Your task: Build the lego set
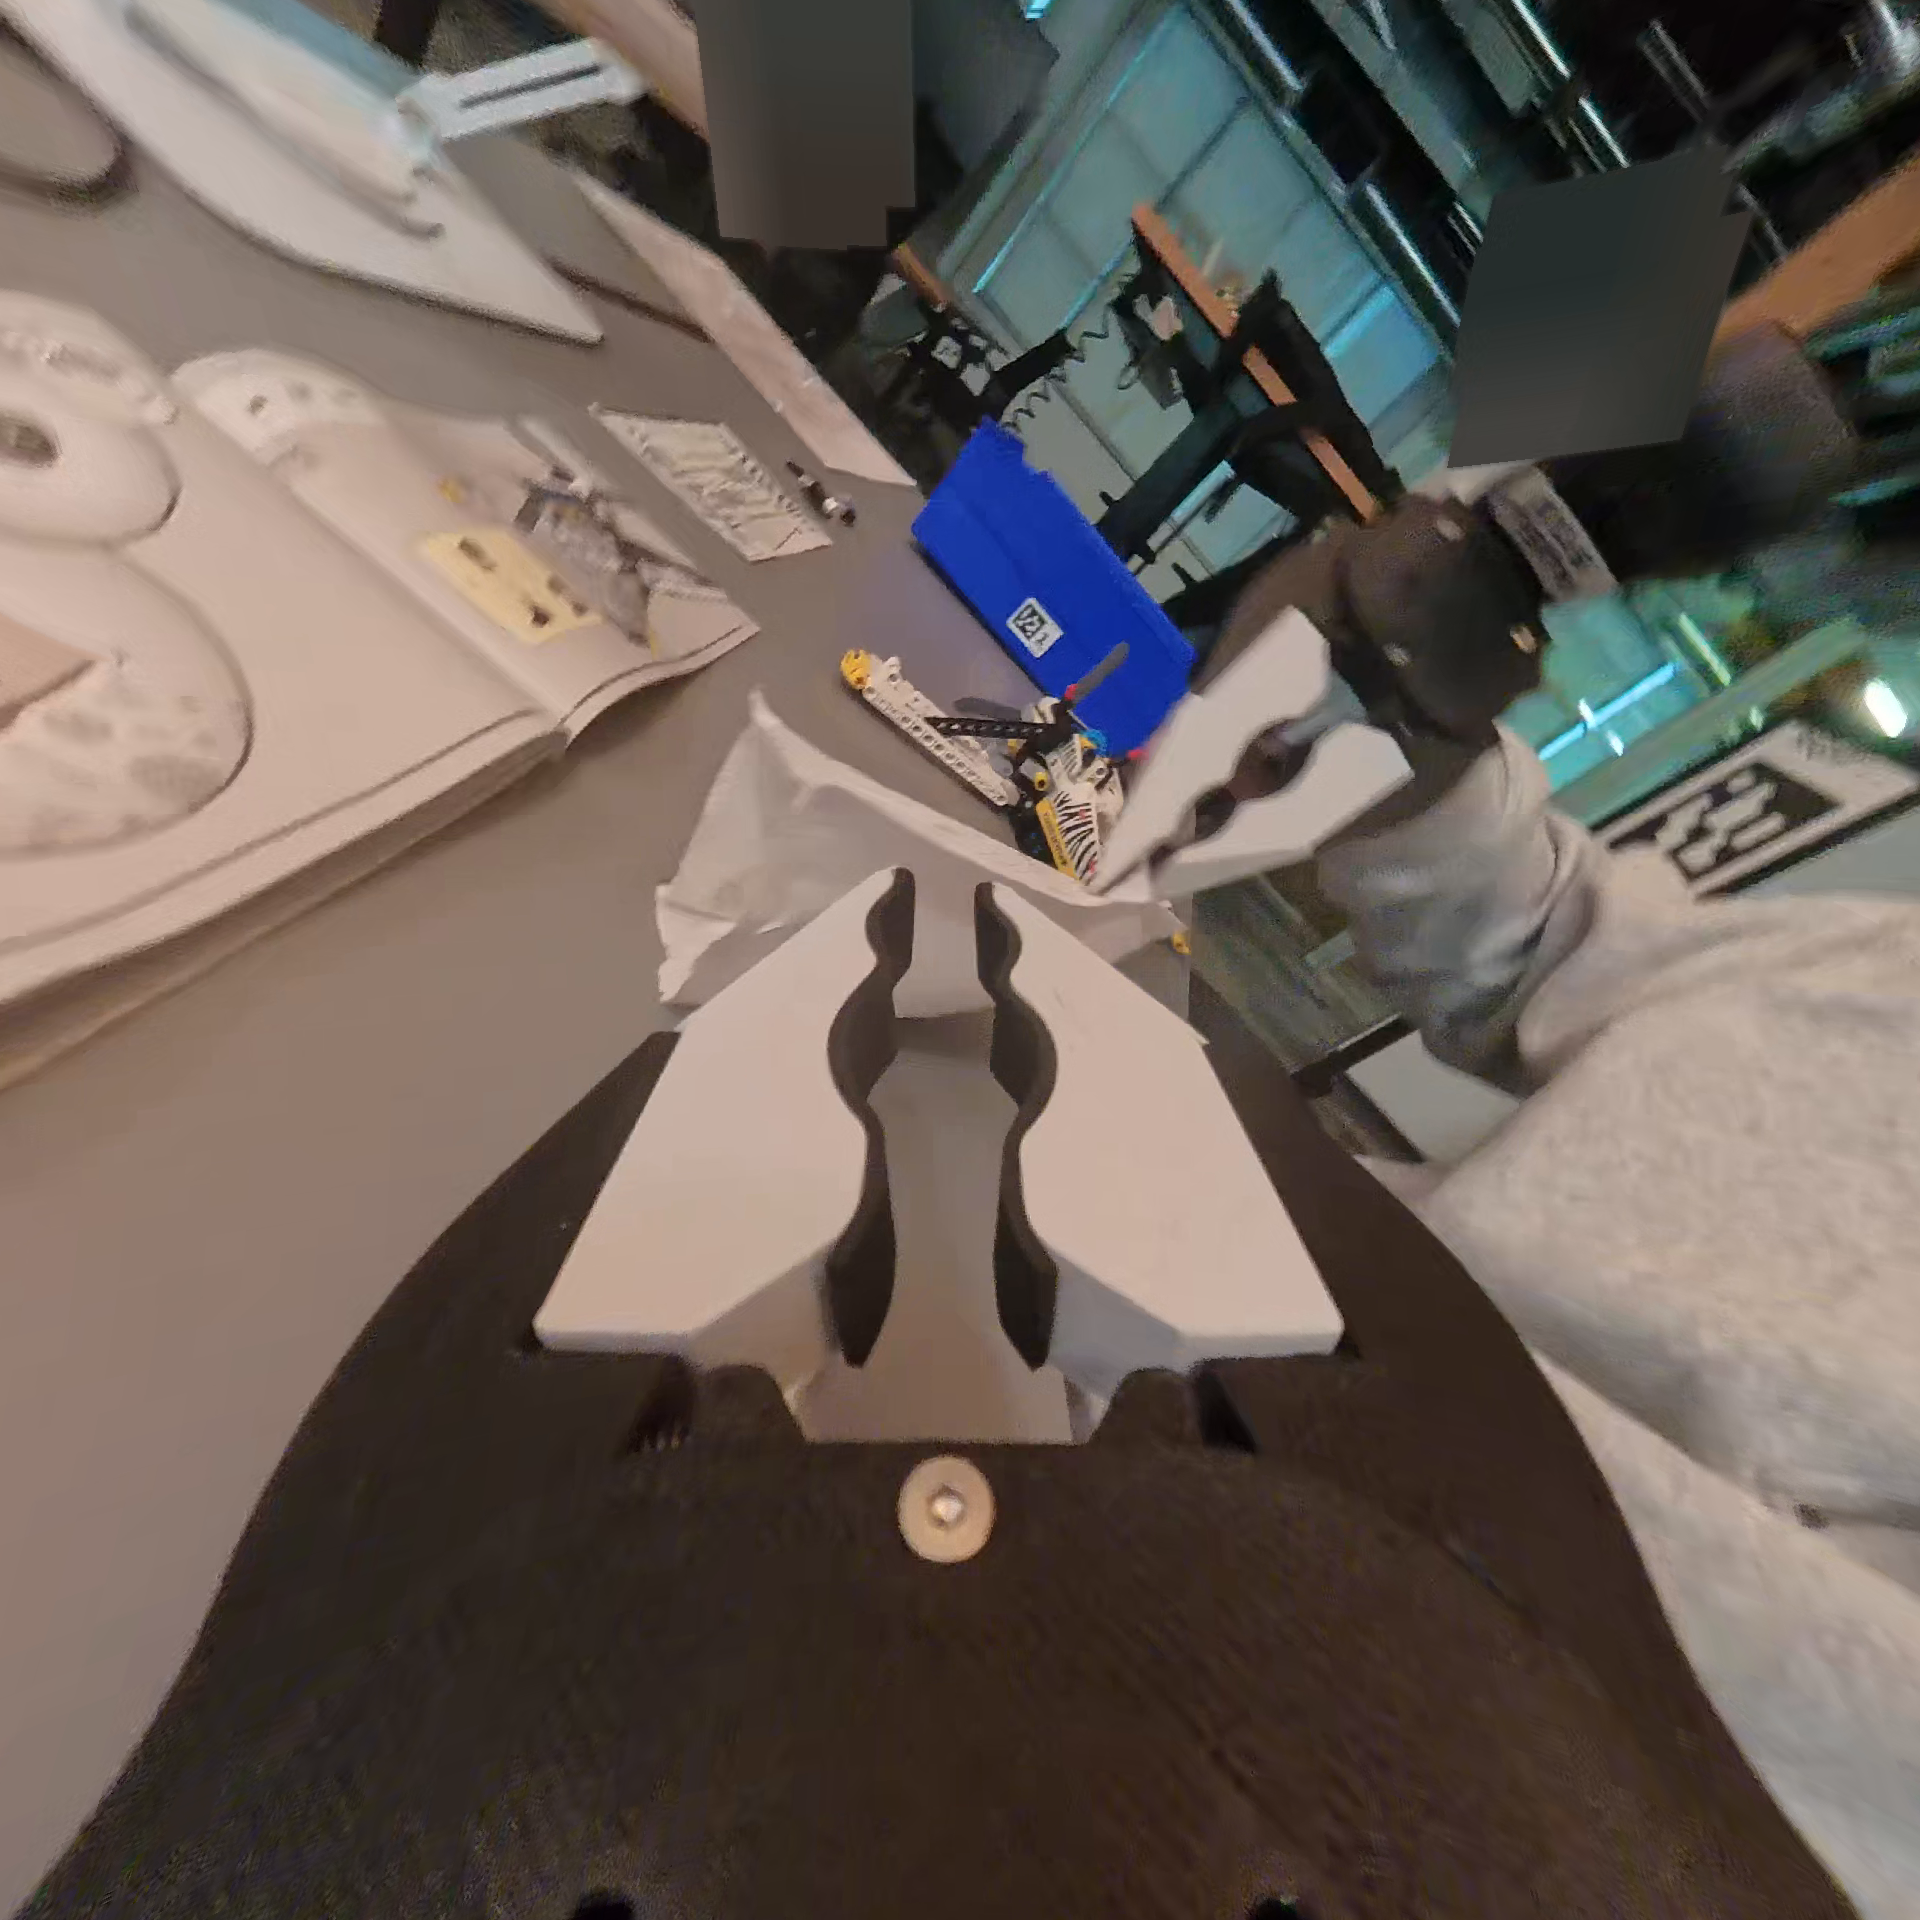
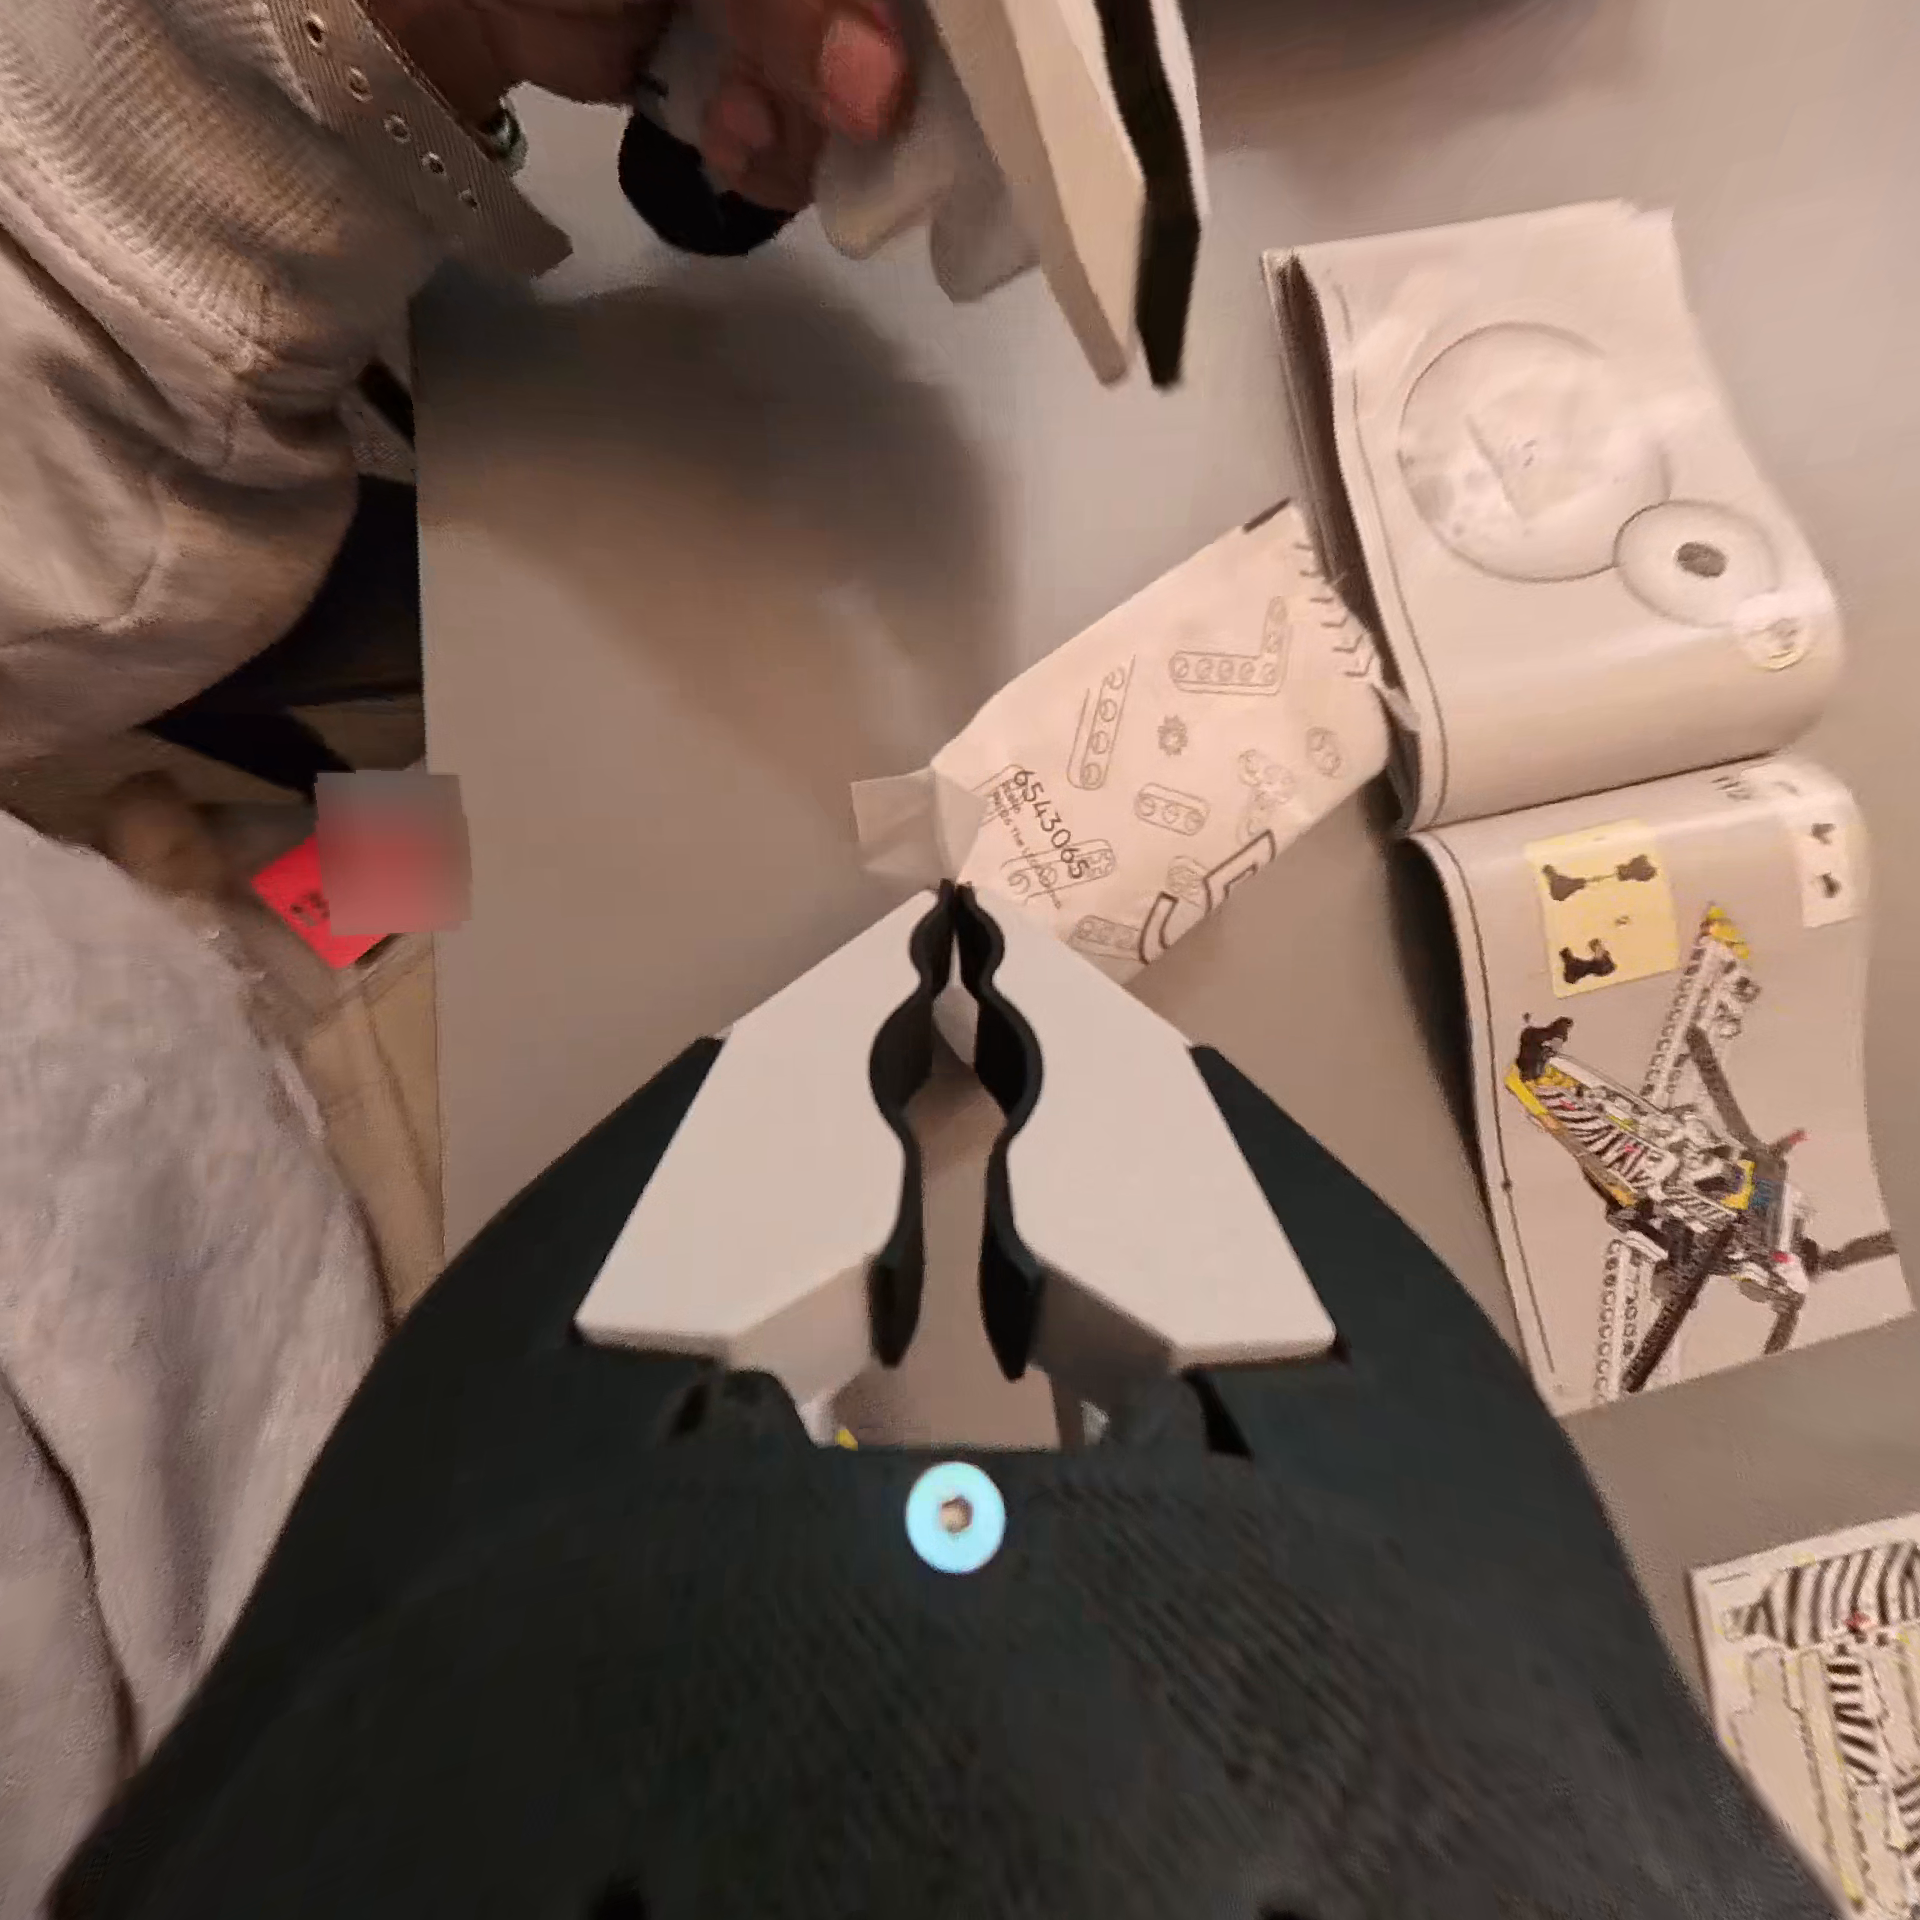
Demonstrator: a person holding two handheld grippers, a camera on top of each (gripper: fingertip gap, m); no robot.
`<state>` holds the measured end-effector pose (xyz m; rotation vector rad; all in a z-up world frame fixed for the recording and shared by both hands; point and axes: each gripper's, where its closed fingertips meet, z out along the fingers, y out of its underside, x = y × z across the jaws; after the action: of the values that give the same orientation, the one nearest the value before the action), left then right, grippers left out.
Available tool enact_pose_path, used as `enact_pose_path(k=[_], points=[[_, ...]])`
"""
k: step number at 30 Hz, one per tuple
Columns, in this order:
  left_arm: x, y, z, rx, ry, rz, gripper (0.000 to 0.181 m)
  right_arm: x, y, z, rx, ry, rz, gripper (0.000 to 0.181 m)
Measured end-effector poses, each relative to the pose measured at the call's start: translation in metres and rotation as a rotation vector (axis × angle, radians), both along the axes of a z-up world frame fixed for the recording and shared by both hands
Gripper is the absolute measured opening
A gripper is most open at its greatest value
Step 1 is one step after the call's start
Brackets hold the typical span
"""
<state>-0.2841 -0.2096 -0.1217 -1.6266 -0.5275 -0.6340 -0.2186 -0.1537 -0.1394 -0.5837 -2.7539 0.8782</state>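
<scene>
1. Between its pressed-together tips, the right gripper (image 2: pixel 953 896) pinches the torn edge of a white paper bag (image 2: pixel 1153 800), which is lifted off the grey table (image 2: pixel 675 623).
2. Spread jaws on the left gripper (image 1: pixel 943 883) hold nothing; they sit just beside the bag's crumpled mouth.
3. Beyond the bag lies the part-built lego model (image 1: pixel 987 743), next to a blue bin (image 1: pixel 1049 582).
4. An open manual (image 2: pixel 1621 727) lies beside the bag.
</scene>
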Motion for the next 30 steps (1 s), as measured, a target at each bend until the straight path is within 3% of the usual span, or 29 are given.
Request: enact_pose_path(k=[4, 7, 10, 14, 18, 25, 30], points=[[0.011, 0.007, 0.016, 0.018, 0.277, 0.0, 0.041, -0.004, 0.006, 0.0, -0.023, -0.175, 0.048, 0.0], [0.022, 0.018, 0.024, 0.058, 0.408, -0.023, 0.053, -0.005, 0.005, -0.002, -0.037, -0.233, 0.087, 0.0], [0.033, 0.028, 0.027, 0.092, 0.436, -0.072, 0.054, -0.003, 0.005, -0.006, -0.033, -0.247, 0.134, 0.0], [0.011, 0.027, 0.019, 0.067, 0.378, 0.021, 0.054, 0.002, 0.009, -0.005, -0.033, -0.231, 0.176, 0.0], [0.002, 0.015, 0.015, 0.096, 0.279, 0.031, 0.054, 0.011, 0.02, -0.002, -0.019, -0.242, 0.214, 0.0], [-0.004, 0.025, -0.011, -0.037, 0.229, 0.041, 0.053, 0.029, 0.043, 0.01, 0.032, -0.36, 0.279, 0.0], [0.003, 0.03, -0.015, -0.04, 0.202, -0.007, 0.053, 0.038, 0.055, 0.021, 0.053, -0.51, 0.306, 0.0]])
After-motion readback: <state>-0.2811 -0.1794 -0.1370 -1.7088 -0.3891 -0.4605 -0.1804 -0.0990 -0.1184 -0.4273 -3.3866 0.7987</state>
